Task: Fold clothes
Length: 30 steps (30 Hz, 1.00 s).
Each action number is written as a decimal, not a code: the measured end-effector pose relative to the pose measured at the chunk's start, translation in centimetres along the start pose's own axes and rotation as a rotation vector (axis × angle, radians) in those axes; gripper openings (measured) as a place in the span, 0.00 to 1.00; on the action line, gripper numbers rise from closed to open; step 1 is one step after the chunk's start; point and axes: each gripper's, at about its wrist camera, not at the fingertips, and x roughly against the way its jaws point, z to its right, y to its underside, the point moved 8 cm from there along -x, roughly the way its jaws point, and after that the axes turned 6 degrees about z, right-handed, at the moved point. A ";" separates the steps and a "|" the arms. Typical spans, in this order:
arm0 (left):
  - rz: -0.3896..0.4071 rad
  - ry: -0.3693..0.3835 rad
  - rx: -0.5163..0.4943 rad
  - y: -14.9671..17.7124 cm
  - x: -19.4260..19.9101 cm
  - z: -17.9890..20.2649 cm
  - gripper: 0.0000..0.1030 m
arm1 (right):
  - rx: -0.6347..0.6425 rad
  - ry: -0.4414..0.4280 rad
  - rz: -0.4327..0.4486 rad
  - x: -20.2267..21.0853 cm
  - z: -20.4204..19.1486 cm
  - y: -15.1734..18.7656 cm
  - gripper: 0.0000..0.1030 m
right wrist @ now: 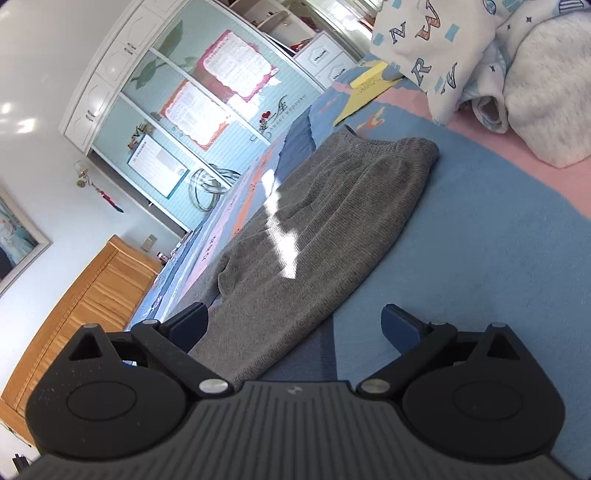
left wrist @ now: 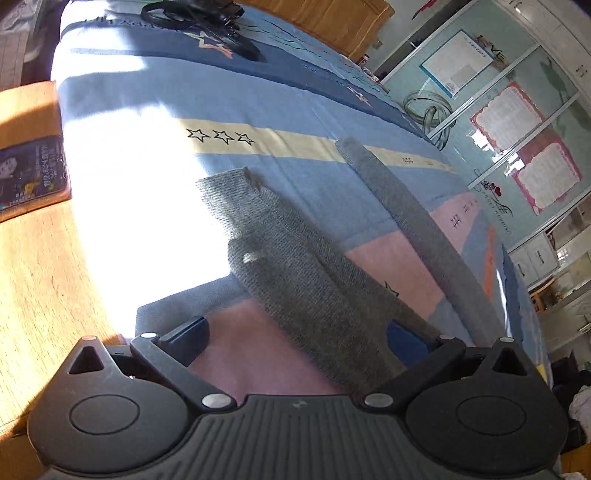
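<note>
Left claw (left wrist: 297, 334) and right claw (right wrist: 295, 326): black ribbed housing, two round side discs, silver pivot screws, dark blue finger pads (right wrist: 400, 325).

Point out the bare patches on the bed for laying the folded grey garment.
Free: the blue bedspread between the grey garment and the pile of printed bedding; also the sunlit stretch between the garment's leg and the wooden edge. Crowded: the far end, where black cables lie.

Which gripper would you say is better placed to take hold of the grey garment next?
Probably the left gripper: the grey garment already lies between its open jaws.
</note>
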 end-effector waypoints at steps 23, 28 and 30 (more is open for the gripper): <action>0.098 0.143 0.135 0.5 -4.2 2.9 0.99 | 0.071 0.079 -0.004 -0.6 0.1 -1.4 1.00; 0.105 0.165 0.146 0.3 -5.0 3.5 0.99 | -0.038 0.142 -0.024 -0.8 2.0 -2.4 0.98; 0.106 0.168 0.153 0.3 -5.2 3.6 0.99 | -0.082 0.159 -0.011 -0.7 2.7 -2.8 0.91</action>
